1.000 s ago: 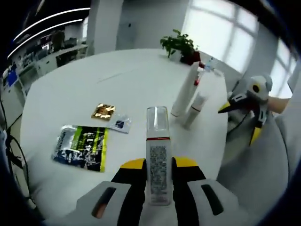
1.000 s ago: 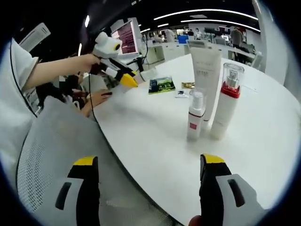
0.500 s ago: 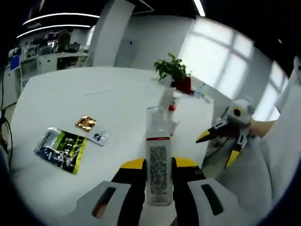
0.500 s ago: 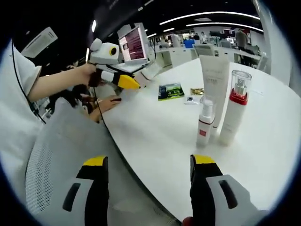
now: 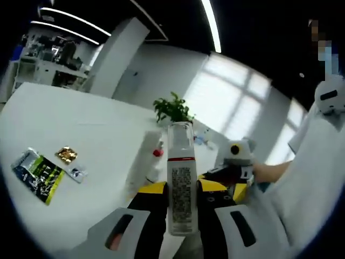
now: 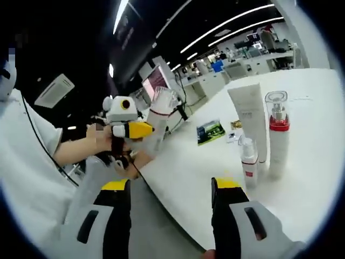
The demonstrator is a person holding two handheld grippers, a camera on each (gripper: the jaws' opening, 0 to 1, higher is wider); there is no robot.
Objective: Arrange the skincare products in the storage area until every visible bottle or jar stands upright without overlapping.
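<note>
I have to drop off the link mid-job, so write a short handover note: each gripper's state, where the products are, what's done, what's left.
Left gripper: shut on a clear-capped pump bottle, held upright off the table.
Right gripper: open, empty, short of the table edge.
On the white table: a tall white tube, a red-collared bottle and a small spray bottle, all upright and close together; flat sachets lie further back.
Done: three products stand.
Left: set the held bottle upright beside them, not overlapping.
</note>
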